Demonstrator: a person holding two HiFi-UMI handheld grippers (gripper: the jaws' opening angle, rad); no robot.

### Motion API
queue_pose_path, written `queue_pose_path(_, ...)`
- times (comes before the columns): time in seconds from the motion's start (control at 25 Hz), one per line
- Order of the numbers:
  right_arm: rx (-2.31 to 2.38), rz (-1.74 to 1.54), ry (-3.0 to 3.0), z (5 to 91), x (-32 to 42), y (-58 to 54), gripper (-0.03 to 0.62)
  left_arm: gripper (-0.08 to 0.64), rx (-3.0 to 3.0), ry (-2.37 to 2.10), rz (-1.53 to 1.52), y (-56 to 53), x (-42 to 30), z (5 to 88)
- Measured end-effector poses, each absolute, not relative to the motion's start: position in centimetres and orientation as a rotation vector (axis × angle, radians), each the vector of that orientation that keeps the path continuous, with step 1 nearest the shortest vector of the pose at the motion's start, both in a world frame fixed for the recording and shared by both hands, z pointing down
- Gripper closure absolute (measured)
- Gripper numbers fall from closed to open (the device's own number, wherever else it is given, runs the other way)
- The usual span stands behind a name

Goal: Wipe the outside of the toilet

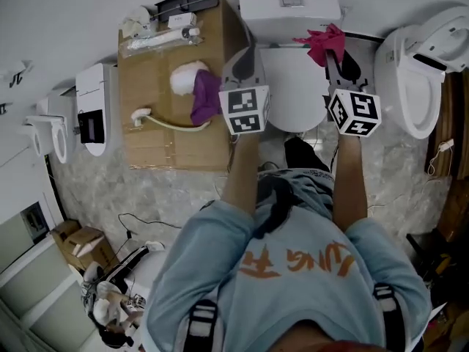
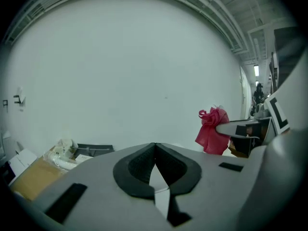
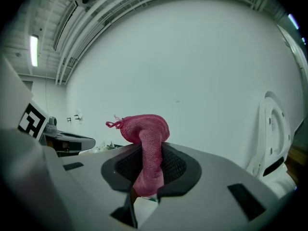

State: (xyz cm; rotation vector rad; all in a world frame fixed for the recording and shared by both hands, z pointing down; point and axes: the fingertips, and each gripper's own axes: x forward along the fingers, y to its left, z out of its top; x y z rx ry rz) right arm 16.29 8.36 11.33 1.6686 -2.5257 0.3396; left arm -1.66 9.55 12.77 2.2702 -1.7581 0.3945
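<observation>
The white toilet [image 1: 293,86] stands straight ahead with its lid down, and its tank [image 1: 289,9] is against the wall. My right gripper [image 1: 331,51] is raised over the right side of the lid, shut on a pink cloth [image 1: 324,41]. The right gripper view shows this cloth [image 3: 146,146] bunched up between the closed jaws. My left gripper [image 1: 248,51] hovers at the toilet's left edge, shut with nothing in it. In the left gripper view its pads [image 2: 144,163] meet in front of the bare wall, and the pink cloth [image 2: 211,129] shows to the right.
A cardboard box [image 1: 157,141] left of the toilet carries a purple cloth [image 1: 206,96], a white bundle [image 1: 186,75] and a hose [image 1: 172,123]. A second toilet [image 1: 414,79] with its lid up stands to the right, and a white unit [image 1: 91,108] to the left.
</observation>
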Motion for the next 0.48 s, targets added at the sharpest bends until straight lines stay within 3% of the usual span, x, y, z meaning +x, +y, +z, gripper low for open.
queue_pose_path(0.48, 1.513, 0.369, -2.615, 11.7, 14.7, 2.6, 0.492, 0.535, 2.218, -1.815, 0.416, 4.8, -1.2, 12.7)
